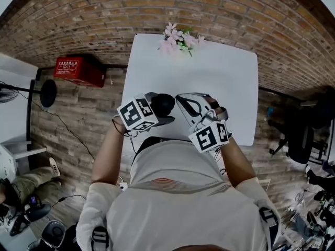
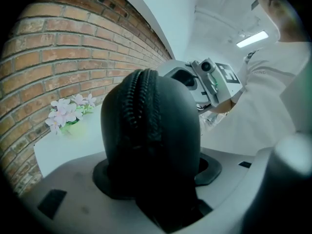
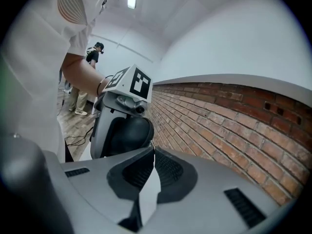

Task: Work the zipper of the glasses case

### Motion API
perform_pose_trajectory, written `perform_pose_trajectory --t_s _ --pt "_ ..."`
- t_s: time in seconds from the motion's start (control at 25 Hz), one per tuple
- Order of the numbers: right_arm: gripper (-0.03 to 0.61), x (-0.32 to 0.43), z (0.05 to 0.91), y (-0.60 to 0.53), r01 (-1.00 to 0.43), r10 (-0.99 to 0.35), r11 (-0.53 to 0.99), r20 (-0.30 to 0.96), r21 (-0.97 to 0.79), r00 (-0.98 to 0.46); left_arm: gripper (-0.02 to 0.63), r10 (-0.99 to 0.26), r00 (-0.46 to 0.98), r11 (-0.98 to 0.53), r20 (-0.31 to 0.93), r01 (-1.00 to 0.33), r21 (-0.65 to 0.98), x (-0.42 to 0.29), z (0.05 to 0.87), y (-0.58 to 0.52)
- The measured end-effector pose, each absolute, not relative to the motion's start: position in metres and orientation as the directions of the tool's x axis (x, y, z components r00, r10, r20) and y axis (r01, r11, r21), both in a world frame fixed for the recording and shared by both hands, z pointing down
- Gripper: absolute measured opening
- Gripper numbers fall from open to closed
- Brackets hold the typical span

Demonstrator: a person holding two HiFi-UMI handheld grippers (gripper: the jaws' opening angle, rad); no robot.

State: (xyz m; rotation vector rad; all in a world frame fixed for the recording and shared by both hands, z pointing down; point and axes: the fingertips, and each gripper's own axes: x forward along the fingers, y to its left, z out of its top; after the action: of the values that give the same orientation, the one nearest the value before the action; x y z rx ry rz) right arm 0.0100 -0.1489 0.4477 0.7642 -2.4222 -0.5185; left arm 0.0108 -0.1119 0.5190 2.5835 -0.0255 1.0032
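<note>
The black glasses case (image 1: 163,104) is held up over the near edge of the white table (image 1: 220,82). My left gripper (image 1: 160,112) is shut on it, a pad on each side of its rounded body (image 2: 151,130); the zipper teeth (image 2: 139,106) run up over its top. My right gripper (image 1: 179,98) comes in from the right and is shut. Its closed tips (image 3: 154,151) touch the case's zipper edge (image 3: 127,133), and a small pale pull tab sits pinched at their very end. The left gripper's marker cube (image 3: 132,84) shows above the case.
Pink flowers (image 1: 178,40) lie at the table's far edge, against the brick wall (image 1: 157,9). A red box (image 1: 78,71) stands on the floor to the left, a black chair (image 1: 298,135) to the right. Another person (image 3: 92,57) stands far off.
</note>
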Motion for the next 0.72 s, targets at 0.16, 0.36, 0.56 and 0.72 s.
perform_pose_trajectory --t_s 0.16,0.36,0.56,0.72 --pt "0.058 0.011 0.449 -0.147 -0.382 -0.621 0.753 0.388 0.535 -0.681 0.264 0.120 0.700 -0.941 0.704 -0.145 0.306 0.010 0.529 -0.108" --pt "0.058 0.009 0.455 -0.142 -0.324 -0.617 0.745 0.417 0.584 -0.667 0.264 0.148 0.614 -0.948 0.776 -0.136 0.288 0.006 0.545 -0.102" --pt "0.060 0.004 0.458 -0.138 -0.249 -0.602 0.735 0.438 0.631 -0.668 0.264 0.176 0.511 -0.958 0.841 -0.107 0.266 0.000 0.556 -0.098" --pt "0.063 -0.001 0.463 -0.136 -0.190 -0.585 0.732 0.460 0.654 -0.668 0.267 0.134 0.414 -0.982 0.901 -0.066 0.176 -0.003 0.566 -0.107"
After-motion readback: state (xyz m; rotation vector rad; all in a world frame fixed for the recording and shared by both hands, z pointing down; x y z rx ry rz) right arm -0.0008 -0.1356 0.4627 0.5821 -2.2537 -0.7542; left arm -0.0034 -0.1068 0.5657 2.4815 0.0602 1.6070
